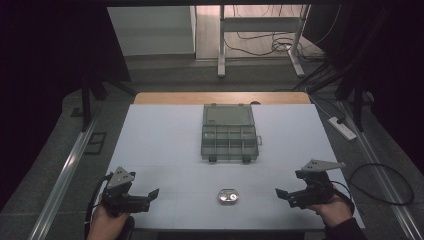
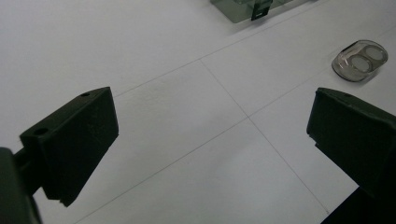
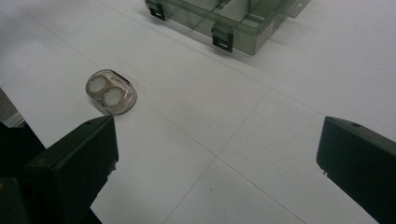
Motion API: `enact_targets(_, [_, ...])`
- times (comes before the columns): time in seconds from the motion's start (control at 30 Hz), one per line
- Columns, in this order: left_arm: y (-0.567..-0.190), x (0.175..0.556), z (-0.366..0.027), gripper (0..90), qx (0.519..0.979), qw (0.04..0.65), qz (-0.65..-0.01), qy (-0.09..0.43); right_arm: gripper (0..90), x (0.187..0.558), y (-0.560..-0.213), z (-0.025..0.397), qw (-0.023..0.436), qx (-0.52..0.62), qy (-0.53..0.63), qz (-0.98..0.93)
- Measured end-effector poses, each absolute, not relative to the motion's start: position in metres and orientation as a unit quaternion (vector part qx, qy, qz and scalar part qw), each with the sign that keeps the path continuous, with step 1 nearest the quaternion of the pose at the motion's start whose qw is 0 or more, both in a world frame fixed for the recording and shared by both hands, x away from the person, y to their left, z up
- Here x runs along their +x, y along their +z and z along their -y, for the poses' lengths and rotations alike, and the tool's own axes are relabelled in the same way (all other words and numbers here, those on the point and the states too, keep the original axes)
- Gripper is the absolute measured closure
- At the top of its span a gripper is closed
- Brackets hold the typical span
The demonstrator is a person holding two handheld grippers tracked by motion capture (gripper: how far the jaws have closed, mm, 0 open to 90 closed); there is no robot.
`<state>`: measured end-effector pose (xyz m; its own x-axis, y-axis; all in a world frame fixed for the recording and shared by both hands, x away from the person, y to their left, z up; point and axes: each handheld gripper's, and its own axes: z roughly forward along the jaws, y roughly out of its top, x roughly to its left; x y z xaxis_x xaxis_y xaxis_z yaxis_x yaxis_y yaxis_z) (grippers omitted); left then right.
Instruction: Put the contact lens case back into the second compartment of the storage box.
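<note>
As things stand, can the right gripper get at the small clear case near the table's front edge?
Probably yes: the right gripper is open, and only bare table lies between it and the small clear case.

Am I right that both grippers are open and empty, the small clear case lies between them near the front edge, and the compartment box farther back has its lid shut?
Not quite: the compartment box has its lid open, folded back flat, and the high view shows its dividers exposed. The rest holds: the left gripper and right gripper are open and empty, with the small clear case between them near the front edge.
</note>
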<state>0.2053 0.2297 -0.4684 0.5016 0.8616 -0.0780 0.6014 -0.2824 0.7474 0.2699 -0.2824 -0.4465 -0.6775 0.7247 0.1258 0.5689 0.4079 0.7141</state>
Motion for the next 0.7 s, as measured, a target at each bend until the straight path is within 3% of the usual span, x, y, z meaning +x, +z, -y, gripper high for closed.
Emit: enact_targets(0.7, [-0.468, 0.205, -0.23, 2.3, 0.78, 0.375, -0.469, 0.175, 0.0, 0.279, -0.451, 0.255, 0.087, 0.359, 0.355, -0.858])
